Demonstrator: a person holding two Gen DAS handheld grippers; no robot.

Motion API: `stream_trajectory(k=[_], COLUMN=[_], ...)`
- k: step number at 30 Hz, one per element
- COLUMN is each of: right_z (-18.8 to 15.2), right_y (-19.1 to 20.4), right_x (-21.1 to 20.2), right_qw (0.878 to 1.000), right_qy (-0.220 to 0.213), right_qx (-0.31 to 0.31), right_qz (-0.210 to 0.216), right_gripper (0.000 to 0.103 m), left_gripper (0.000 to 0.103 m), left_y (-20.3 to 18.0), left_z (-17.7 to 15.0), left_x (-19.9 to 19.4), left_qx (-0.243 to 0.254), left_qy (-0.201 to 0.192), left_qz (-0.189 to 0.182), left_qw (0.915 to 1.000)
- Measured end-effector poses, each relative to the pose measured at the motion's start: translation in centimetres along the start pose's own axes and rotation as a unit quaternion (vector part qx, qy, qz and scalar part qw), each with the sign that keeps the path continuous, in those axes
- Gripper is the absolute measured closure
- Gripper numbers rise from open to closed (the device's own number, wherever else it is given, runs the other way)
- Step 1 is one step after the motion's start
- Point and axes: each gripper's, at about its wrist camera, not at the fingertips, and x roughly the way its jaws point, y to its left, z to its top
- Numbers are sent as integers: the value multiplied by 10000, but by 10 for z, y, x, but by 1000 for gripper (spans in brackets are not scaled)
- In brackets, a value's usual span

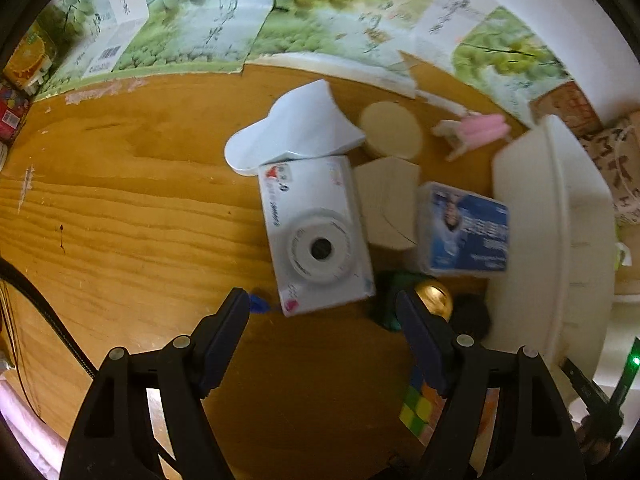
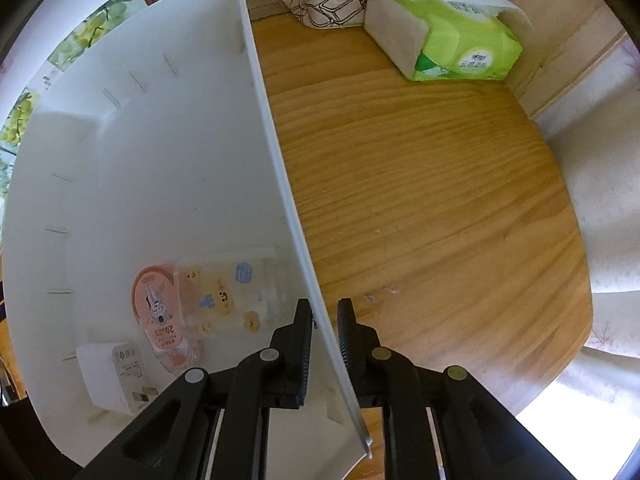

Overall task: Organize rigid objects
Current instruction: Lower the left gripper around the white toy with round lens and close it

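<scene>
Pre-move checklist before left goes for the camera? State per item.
1. Left gripper jaws apart, nothing between them: ok.
2. White camera lies flat and unobstructed on top: ok.
3. Room for the jaws around the camera: not ok; white curved piece overlaps its far end, wooden block sits against one long side.
4. Left gripper centred on the camera: not ok; the camera's near corner sits between the jaws, its body lies ahead.
5. Right gripper straddles the white bin's wall; pad contact: cannot tell.
6. Free floor in the bin, items only at one end: ok.
</scene>
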Motion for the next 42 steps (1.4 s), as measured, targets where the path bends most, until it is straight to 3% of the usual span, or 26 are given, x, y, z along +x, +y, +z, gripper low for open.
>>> stream_trajectory(k=[17,27,31,42], right_z=[2,0,1,0], right_y=[8,5,7,7], right_x=[-4,0,1,1], right_qw=[9996,9995,9994,9992], right_qy=[57,88,106,49], right_qx=[223,238,242,323], right_qz=[-190,-174,-205,-222], right_gripper=[87,87,87,86], left_gripper=[23,25,40,41], left_y=[0,-18,-21,-21], left_z=[18,17,23,21], left_x=[29,31,29,25], left_qx=[83,183,310,544], left_qy=[414,387,361,503], left_qz=[231,406,528,524], left_qw=[9988,9983,9975,9959])
